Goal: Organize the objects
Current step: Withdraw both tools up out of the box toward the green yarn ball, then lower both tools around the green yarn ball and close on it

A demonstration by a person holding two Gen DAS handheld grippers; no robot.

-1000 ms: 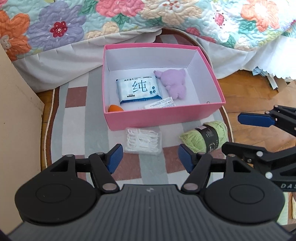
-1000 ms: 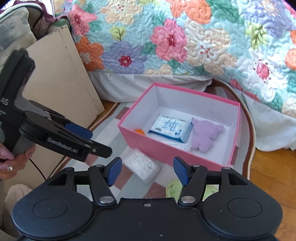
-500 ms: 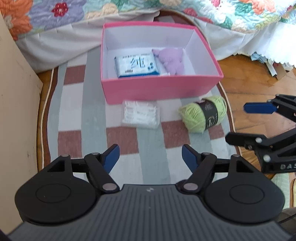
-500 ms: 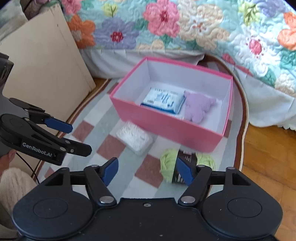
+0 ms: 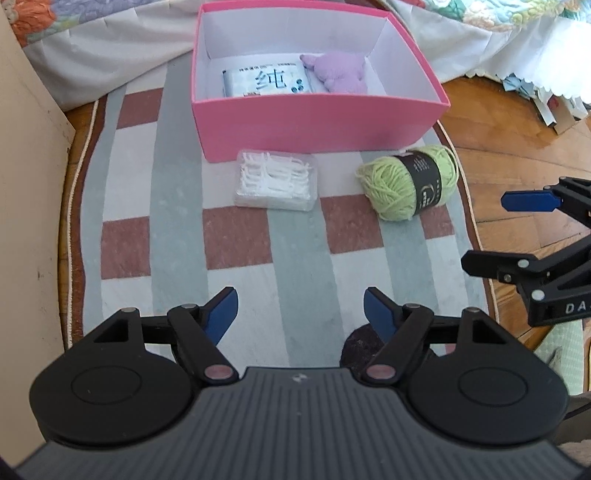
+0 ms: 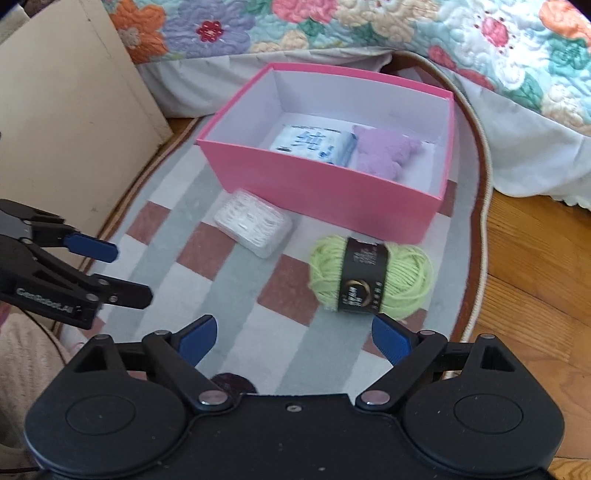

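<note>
A pink box [image 5: 317, 122] [image 6: 325, 188] stands on a striped rug and holds a wet-wipes pack [image 5: 266, 82] [image 6: 314, 142] and a purple plush toy [image 5: 338, 74] [image 6: 384, 155]. In front of it lie a clear case of floss picks [image 5: 275, 181] [image 6: 255, 223] and a green yarn ball [image 5: 412, 181] [image 6: 371, 277]. My left gripper [image 5: 301, 308] is open and empty, well short of the case. My right gripper [image 6: 293, 336] is open and empty, just short of the yarn. Each gripper shows in the other's view, the right one [image 5: 517, 234] and the left one [image 6: 122, 269].
A bed with a floral quilt [image 6: 332, 26] rises behind the box. A beige board [image 5: 26, 155] [image 6: 70, 122] stands at the left. Wooden floor [image 5: 509, 122] [image 6: 535, 258] lies right of the rug [image 5: 177, 221]. A dark round thing [image 5: 360, 347] lies by the left gripper's right finger.
Both grippers have pulled back and lowered from the box, so the yarn and floss case now show fully. Nothing was picked up; both stay open.
</note>
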